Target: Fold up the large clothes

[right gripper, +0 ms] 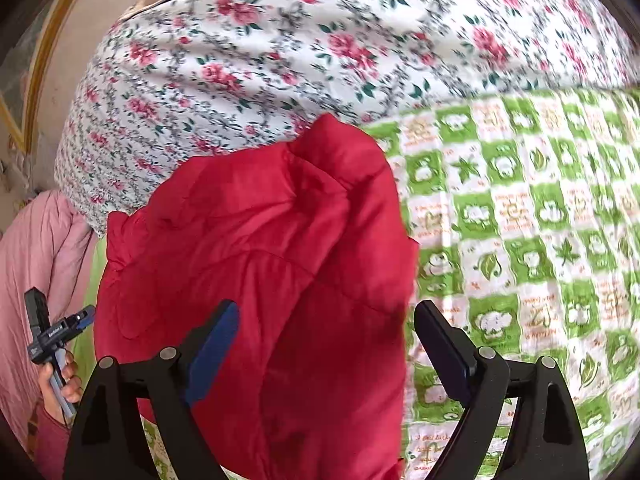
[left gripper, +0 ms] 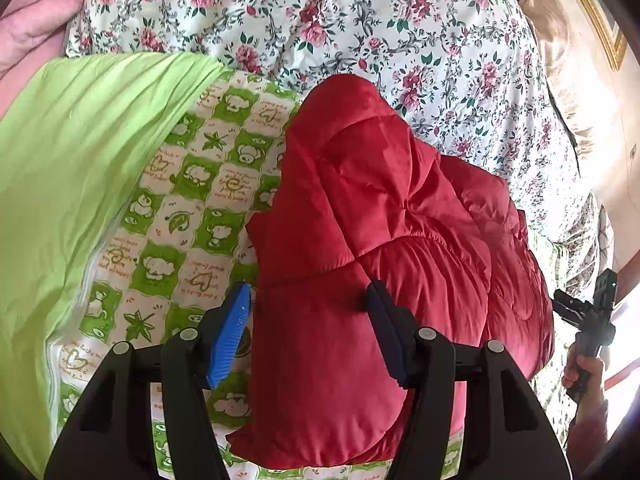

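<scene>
Both my tongs, left (left gripper: 308,300) and right (right gripper: 324,320), hang released over the red quilted jacket (left gripper: 400,220), bunched at six o'clock on the green checked blanket (right gripper: 520,220). Puffy, light, slippery; I'd pinch a seamed edge.

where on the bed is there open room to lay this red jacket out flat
Beside the red quilted jacket, the green checked cotton blanket lies bare up to the floral duvet. The other side is crowded by a plain green sheet.

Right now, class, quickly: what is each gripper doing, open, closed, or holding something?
Left gripper: open, fingers apart over the red jacket, not pinching it.
Right gripper: open wide above the jacket's edge, holding nothing.
</scene>
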Demonstrator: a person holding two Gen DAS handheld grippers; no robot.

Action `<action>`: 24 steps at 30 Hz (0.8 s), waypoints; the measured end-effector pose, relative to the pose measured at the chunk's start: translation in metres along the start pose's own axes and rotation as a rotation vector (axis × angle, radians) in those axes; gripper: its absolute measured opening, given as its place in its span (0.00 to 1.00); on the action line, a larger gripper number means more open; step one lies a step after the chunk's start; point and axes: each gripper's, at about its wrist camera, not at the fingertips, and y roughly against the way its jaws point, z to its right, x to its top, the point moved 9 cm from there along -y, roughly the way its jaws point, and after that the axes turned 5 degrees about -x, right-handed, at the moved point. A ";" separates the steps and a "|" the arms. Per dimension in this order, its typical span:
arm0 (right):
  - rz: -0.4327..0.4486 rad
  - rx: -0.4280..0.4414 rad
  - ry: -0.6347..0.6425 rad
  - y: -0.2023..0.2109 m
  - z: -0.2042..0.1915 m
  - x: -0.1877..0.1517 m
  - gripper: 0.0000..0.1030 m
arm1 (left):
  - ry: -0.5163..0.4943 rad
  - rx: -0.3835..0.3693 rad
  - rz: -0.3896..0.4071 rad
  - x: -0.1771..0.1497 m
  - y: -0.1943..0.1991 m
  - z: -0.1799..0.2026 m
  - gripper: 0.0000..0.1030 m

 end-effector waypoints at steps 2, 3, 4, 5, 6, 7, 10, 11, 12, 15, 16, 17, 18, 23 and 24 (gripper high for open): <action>-0.011 0.008 -0.006 -0.002 0.002 -0.003 0.88 | 0.003 -0.020 -0.009 -0.001 -0.002 0.001 0.63; -0.017 0.021 -0.012 -0.004 0.002 -0.004 0.88 | 0.003 -0.030 -0.012 -0.002 -0.003 0.002 0.66; -0.022 0.028 -0.014 -0.005 0.003 -0.004 0.88 | 0.004 -0.040 -0.014 -0.002 -0.005 0.002 0.71; -0.027 0.034 -0.016 -0.008 0.004 -0.004 0.89 | 0.006 -0.049 -0.015 -0.002 -0.007 0.002 0.72; -0.032 0.046 -0.019 -0.010 0.004 -0.003 0.90 | 0.007 -0.055 -0.017 -0.002 -0.009 0.002 0.72; -0.042 0.071 -0.027 -0.013 0.005 -0.003 0.92 | 0.009 -0.066 -0.029 -0.002 -0.013 0.001 0.73; -0.088 0.144 -0.074 -0.026 0.010 -0.002 0.94 | 0.035 -0.103 -0.063 -0.003 -0.024 -0.002 0.80; -0.113 0.156 -0.096 -0.033 0.014 -0.003 0.94 | 0.042 -0.125 -0.076 -0.004 -0.029 -0.002 0.80; -0.139 0.158 -0.116 -0.040 0.019 -0.004 0.94 | 0.052 -0.140 -0.091 -0.005 -0.032 -0.003 0.80; -0.210 0.193 -0.121 -0.058 0.022 -0.010 0.94 | 0.093 -0.209 -0.128 -0.006 -0.044 -0.004 0.84; -0.226 0.222 -0.119 -0.062 0.019 -0.011 0.95 | 0.104 -0.218 -0.138 -0.006 -0.050 -0.005 0.87; -0.232 0.236 -0.118 -0.063 0.018 -0.010 0.96 | 0.111 -0.224 -0.144 -0.006 -0.053 -0.005 0.93; -0.244 0.255 -0.110 -0.066 0.015 -0.010 0.97 | 0.121 -0.233 -0.153 -0.006 -0.058 -0.006 0.96; -0.302 0.292 -0.080 -0.079 0.000 -0.010 1.00 | 0.187 -0.341 -0.213 -0.015 -0.081 0.000 1.00; -0.310 0.293 -0.061 -0.081 -0.004 -0.010 1.00 | 0.200 -0.369 -0.217 -0.016 -0.083 0.003 1.00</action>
